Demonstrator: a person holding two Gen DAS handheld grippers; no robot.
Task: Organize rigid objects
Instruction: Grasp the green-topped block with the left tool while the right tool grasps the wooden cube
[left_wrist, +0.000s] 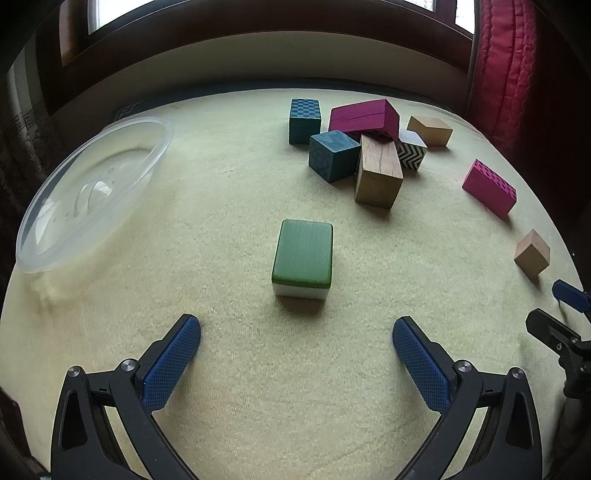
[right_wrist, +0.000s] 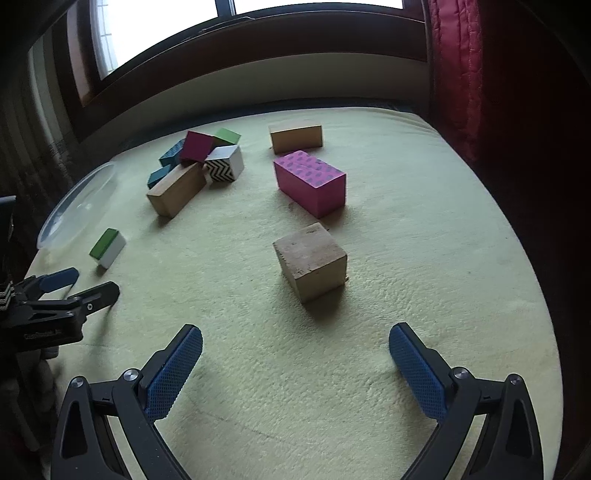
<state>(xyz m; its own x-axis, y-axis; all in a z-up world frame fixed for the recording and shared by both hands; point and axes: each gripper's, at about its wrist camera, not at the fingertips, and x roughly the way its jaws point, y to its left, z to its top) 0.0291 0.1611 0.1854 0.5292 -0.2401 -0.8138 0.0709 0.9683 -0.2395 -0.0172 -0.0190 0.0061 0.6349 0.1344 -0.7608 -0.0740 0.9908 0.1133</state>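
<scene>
Left wrist view: the left tongs (left_wrist: 296, 328) are spread wide and empty at the bottom of the frame, low over a pale yellow-green cloth (left_wrist: 221, 369). Dead centre, just ahead of the blue pads, a green-topped white block (left_wrist: 302, 256) lies flat on its own. Upper right of centre, a heap of blocks: a checkered teal block (left_wrist: 304, 120) standing upright, a teal cube (left_wrist: 333, 155) in front of it, a long magenta block (left_wrist: 364, 117) tilted over the pile, a plain wooden block (left_wrist: 378, 173) leaning against it, a black-and-white zigzag block (left_wrist: 410, 152), and a tan block (left_wrist: 430, 130) just behind. Far right, a dotted pink block (left_wrist: 488, 187) and a small wooden cube (left_wrist: 532, 254) sit apart. A clear plastic bowl (left_wrist: 92, 192) rests at the left edge. The right tongs (left_wrist: 554, 306) peek in at the right edge.

Right wrist view: the right tongs (right_wrist: 295, 334) are also spread wide, pinching nothing. The wooden cube (right_wrist: 312, 262) sits centre frame, the pink block (right_wrist: 310, 182) beyond it. The heap is at upper left, the green-topped block (right_wrist: 107, 246) at the left, near the left tongs (right_wrist: 79, 284).
</scene>
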